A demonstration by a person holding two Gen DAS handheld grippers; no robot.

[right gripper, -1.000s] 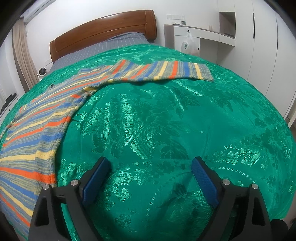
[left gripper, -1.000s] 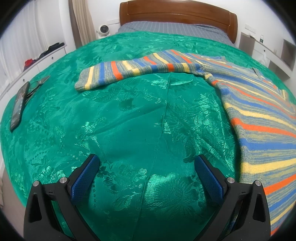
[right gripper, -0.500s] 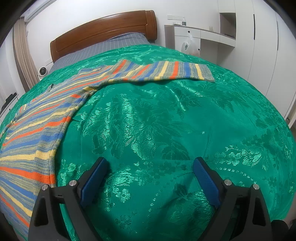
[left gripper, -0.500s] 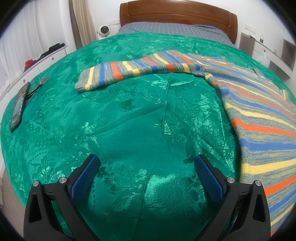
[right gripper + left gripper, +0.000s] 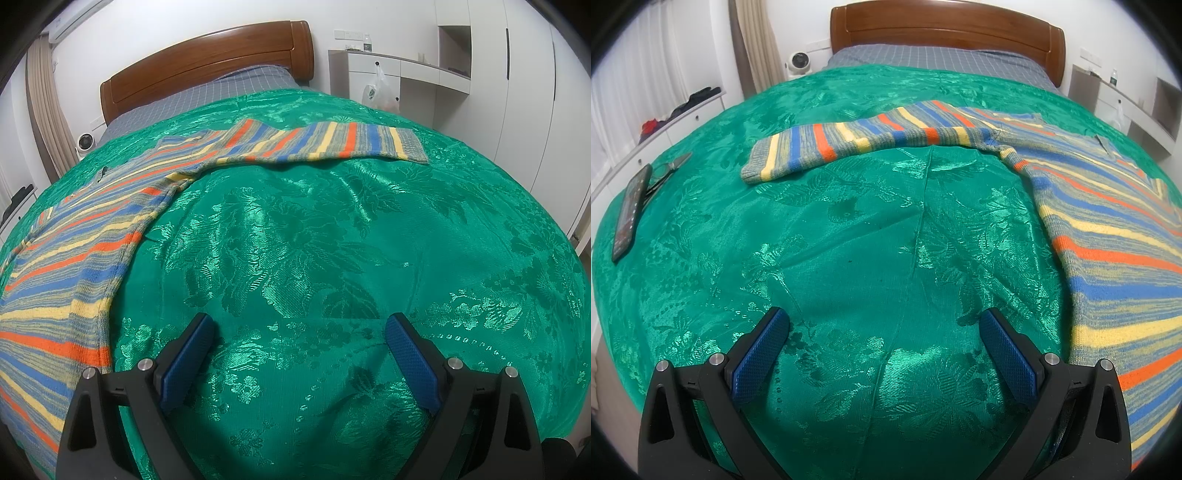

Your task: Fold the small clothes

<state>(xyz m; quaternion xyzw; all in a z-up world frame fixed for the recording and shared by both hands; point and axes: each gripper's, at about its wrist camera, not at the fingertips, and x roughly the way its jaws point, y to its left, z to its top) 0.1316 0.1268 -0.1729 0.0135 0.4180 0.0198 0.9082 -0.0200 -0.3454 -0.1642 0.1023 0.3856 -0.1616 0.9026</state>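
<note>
— Anything moved in the last second?

— Hardly. The right hand-held gripper (image 5: 299, 347) has crept a touch nearer the bed's middle; the left hand-held gripper (image 5: 882, 343) looks just where it was. The striped sweater (image 5: 1108, 236) hasn't shifted at all.

— And the jaws?

— Both pairs are spread wide and hold nothing. Each hangs over bare green bedspread (image 5: 849, 240), one on either side of the sweater's body, the blue pads (image 5: 184, 362) clear of the knit.

— Why flank it like that?

— My guess is they're set to start symmetrically. The sweater lies flat and face up across the bed, its hem towards the person and its neck towards the wooden headboard (image 5: 945, 29). One sleeve (image 5: 849, 142) runs straight out to the left, the other sleeve (image 5: 332, 146) straight out to the right, cuffs well apart. Laid out like that, each gripper has its own sleeve or side edge to take.

— So no fold yet?

— None I can see. It looks like the very beginning: spread, smoothed, waiting.

— Anything in the way?

— A phone (image 5: 629, 214) and what look like scissors (image 5: 668, 170) lie near the bed's left edge, well clear of the left cuff. The slick bedspread may let the knit slide when pulled.
</note>
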